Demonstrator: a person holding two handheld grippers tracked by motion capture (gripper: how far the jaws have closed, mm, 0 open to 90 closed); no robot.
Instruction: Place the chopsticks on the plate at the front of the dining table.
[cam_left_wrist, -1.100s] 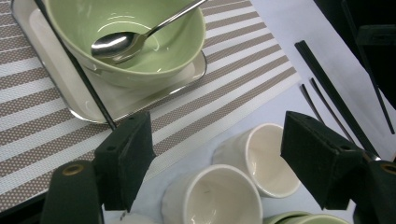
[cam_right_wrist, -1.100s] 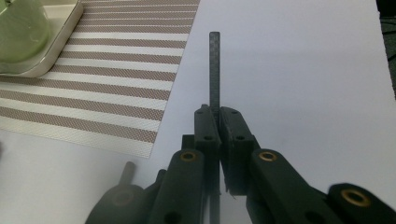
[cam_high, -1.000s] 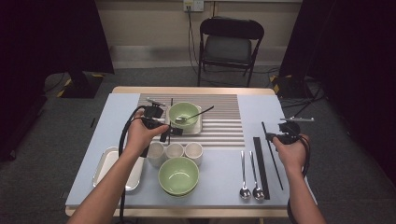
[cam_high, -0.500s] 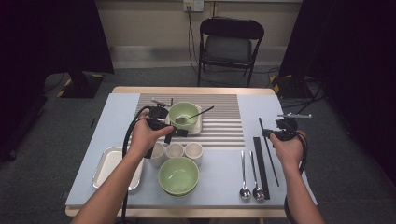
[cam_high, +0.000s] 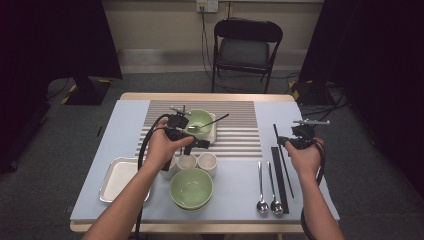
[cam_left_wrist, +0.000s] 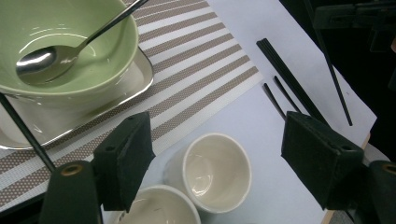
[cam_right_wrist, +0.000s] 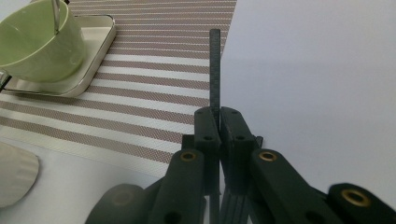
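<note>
Since a second ago your left hand has drifted a little toward the row of white cups, while your right hand has hardly shifted, its grip unchanged. The bowls, spoons and tray lie where they lay before.

Your left gripper (cam_high: 200, 144) hangs over the near edge of the striped placemat (cam_high: 235, 131), forearm reaching in from the bottom of the high view, wrist bent so the jaws point down and slightly right. Its jaws stand wide apart with nothing between the pads (cam_left_wrist: 127, 161) — in the left gripper view a white cup (cam_left_wrist: 212, 170) sits on the table below the gap, a second cup (cam_left_wrist: 156, 207) just beside it. Above them the green bowl (cam_left_wrist: 65, 42) rests on a small metal tray (cam_left_wrist: 116, 100), with a spoon (cam_left_wrist: 56, 56) lying in it, handle sticking out over the rim.

Your right gripper (cam_high: 286, 142) is held up off the table at the right side, hand wrapped around the body, forearm straight in from the bottom edge. Its jaws are pressed together on a single black chopstick (cam_right_wrist: 214, 74), which runs forward out of the pads toward the placemat's far edge. In the high view the chopstick (cam_high: 282, 157) slants down past your hand, near the dark chopstick rest strip (cam_high: 280, 180) on the blue table (cam_high: 300, 115). Two spoons (cam_high: 267, 185) lie side by side just left of that strip, and a second green bowl (cam_high: 191, 188) sits at the near edge, beside an empty tray (cam_high: 120, 179).
</note>
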